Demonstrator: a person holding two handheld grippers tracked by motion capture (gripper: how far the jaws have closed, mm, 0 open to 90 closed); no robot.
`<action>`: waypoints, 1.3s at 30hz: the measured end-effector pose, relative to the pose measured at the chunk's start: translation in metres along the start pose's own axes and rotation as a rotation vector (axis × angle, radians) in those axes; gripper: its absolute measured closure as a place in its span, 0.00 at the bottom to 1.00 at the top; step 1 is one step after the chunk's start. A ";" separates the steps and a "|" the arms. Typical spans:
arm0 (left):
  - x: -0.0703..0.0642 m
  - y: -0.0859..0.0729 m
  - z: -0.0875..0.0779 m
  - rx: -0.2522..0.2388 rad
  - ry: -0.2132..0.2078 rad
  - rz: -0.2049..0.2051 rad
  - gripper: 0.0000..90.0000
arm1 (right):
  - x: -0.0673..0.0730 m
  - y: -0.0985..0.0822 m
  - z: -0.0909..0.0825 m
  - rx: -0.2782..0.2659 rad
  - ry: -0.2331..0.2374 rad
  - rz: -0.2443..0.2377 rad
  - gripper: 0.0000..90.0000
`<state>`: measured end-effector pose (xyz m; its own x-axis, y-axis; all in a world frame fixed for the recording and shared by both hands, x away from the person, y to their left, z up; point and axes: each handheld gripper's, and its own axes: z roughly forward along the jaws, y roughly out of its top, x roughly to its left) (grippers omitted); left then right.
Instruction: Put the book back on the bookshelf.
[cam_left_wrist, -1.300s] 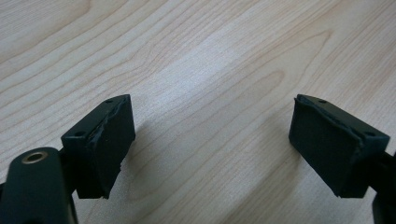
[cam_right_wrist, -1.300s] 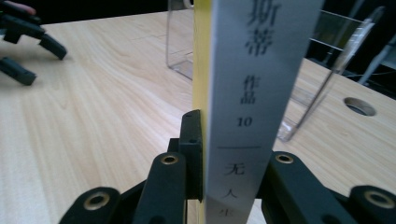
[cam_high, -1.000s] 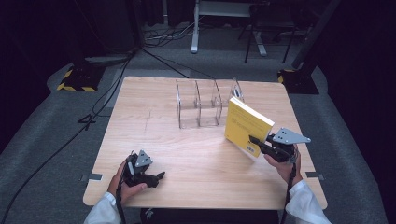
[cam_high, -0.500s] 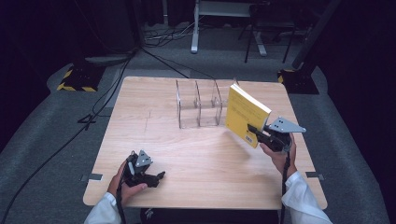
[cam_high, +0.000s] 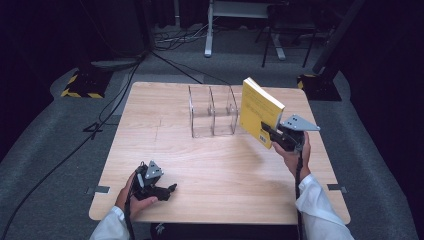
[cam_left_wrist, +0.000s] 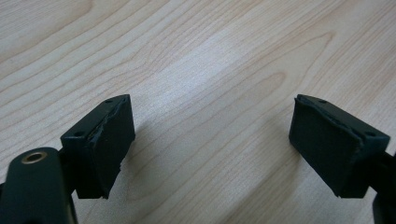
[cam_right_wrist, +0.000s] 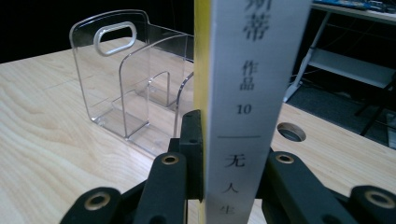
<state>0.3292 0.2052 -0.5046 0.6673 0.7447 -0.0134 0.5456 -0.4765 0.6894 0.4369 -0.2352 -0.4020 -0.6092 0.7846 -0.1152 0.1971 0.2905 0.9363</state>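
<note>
A thick yellow book (cam_high: 259, 111) with a white spine (cam_right_wrist: 252, 93) is held upright above the table, and my right gripper (cam_high: 272, 135) is shut on its lower end, one jaw on each cover. The book hangs just right of a clear plastic file rack (cam_high: 212, 111), whose dividers (cam_right_wrist: 135, 88) stand to the left in the right gripper view. At the table's near left my left gripper (cam_high: 167, 190) rests low over the wood, open, with only bare tabletop between its pads (cam_left_wrist: 109, 144).
The wooden table (cam_high: 165, 150) has a round cable hole (cam_right_wrist: 291, 132) behind the book. Beyond its far edge are a black-and-yellow floor block (cam_high: 82, 82), cables and a white metal stand (cam_high: 240, 20) on grey carpet.
My right gripper has carried the book up and toward the rack, and the book now stands more upright. The left gripper has stayed where it was.
</note>
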 end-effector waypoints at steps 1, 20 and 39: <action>0.000 0.000 0.000 -0.002 0.002 0.000 0.16 | 0.000 0.001 0.002 0.000 -0.002 0.002 0.85; 0.000 0.000 0.000 0.000 0.002 0.004 0.16 | 0.000 0.015 0.043 0.011 -0.061 0.024 0.85; 0.000 0.000 0.000 -0.003 0.004 0.004 0.16 | -0.002 0.017 0.083 0.023 -0.116 0.055 0.85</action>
<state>0.3294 0.2052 -0.5047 0.6673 0.7448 -0.0073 0.5414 -0.4783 0.6915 0.5055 -0.1863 -0.4137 -0.5041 0.8575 -0.1030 0.2461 0.2570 0.9346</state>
